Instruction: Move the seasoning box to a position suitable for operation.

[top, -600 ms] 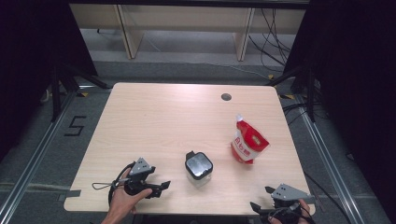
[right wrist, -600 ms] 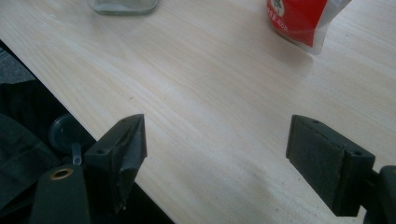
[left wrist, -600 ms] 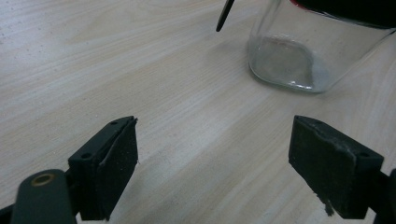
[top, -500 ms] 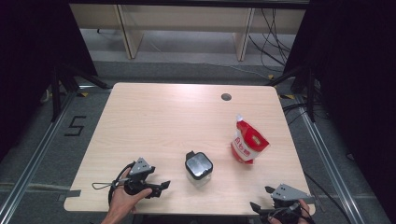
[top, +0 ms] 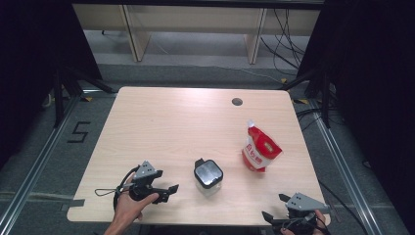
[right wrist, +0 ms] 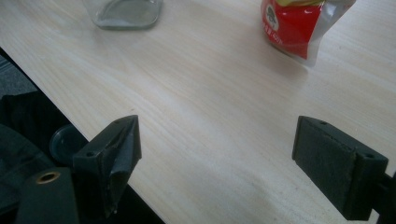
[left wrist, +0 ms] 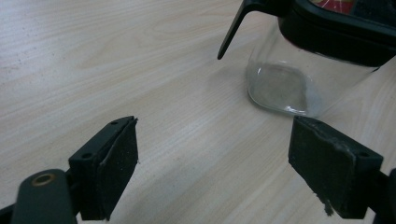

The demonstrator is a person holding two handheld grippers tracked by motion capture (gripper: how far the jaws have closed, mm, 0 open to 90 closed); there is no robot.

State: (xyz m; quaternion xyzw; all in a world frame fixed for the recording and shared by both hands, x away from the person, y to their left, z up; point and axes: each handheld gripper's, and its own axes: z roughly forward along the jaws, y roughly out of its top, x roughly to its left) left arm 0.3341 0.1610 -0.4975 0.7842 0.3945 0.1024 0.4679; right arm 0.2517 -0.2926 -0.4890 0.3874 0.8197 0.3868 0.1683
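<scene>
Hardly anything has shifted since the earlier frames: from above, both hands sit where they were at the near edge of the bench (top: 147,117), and the jar and pouch have not budged. Seen from the high view, the left tongs (top: 169,190) lie low in the person's left hand (top: 129,204), pointed across at the jar (top: 208,175), which stands upright near the front middle with its black lid on; that aim looks like a reach being lined up. Its jaws stand apart, holding nothing. The right tongs (top: 274,208) hover at the front right corner, also spread and empty, well apart from the pouch (top: 259,151), which stands upright to the right of the jar, likely set there so each hand has its own thing. A dark round hole (top: 237,102) marks the far side of the bench. From the left gripper view, the two black jaws are wide open over bare wood, with the jar (left wrist: 299,60) just ahead and to the right, its clear base on the bench and its lid clasp sticking out. From the right gripper view, the jaws gape as well; the pouch (right wrist: 296,23) stands farther off beyond them, the jar's base (right wrist: 123,11) at the top left. By my count: one jar, one pouch, two tongs, one hole.
</scene>
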